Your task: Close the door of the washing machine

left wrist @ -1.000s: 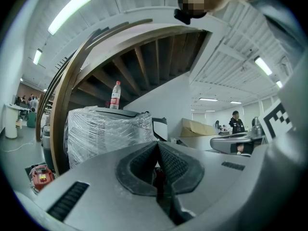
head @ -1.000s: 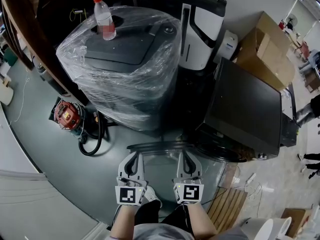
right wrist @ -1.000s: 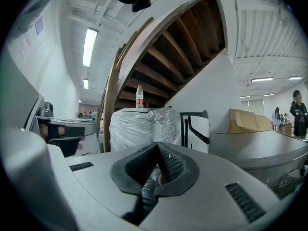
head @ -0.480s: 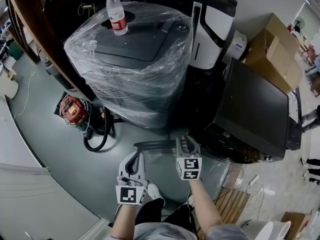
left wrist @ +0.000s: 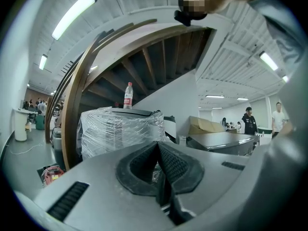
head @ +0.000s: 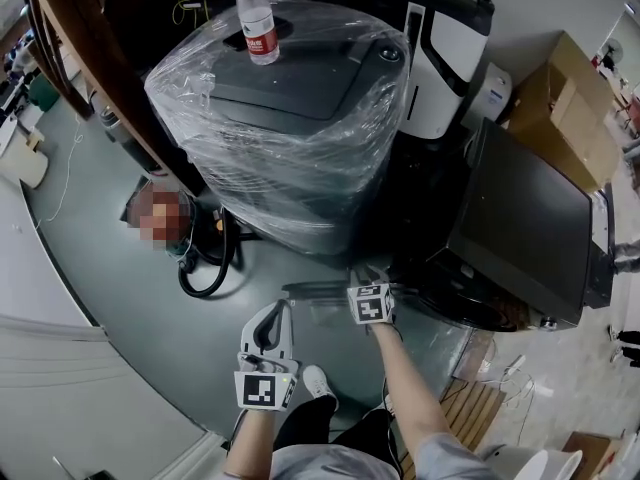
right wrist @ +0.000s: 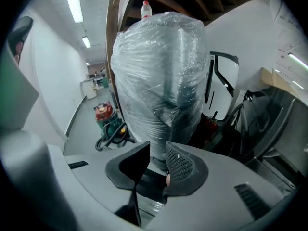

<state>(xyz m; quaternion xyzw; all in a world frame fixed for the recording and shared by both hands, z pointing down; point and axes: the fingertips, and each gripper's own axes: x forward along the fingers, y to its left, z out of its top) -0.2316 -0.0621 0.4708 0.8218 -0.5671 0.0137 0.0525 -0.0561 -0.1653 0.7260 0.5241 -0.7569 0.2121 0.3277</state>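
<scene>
- The right gripper [head: 368, 286] has its jaws a narrow gap apart. In its own view [right wrist: 158, 150] nothing clearly sits between them; only the foot of a wrapped appliance shows through the gap.
- In the head view it is stretched forward on an extended arm, with its tip over the top rim of the door [head: 320, 289]. I cannot tell whether they touch.
- The left gripper [head: 275, 313] is pulled back close to the person's body. Its jaws are pressed together and hold nothing [left wrist: 157, 150].
- The clear, round door stands swung out toward the person. It is open, away from the drum opening of the black washing machine [head: 520, 218] on the right.
- Just behind the door stands the plastic-wrapped appliance [head: 290, 118], with a water bottle [head: 256, 16] upright on its lid.
- A red shop vacuum [right wrist: 103, 114] with a black hose [head: 205, 268] sits on the floor to the left of the wrapped appliance.
- A white-and-black machine [head: 445, 58] stands behind the washing machine, and a cardboard box [head: 560, 98] beside it.
- A wooden staircase [left wrist: 144, 66] rises over the wrapped appliance.
</scene>
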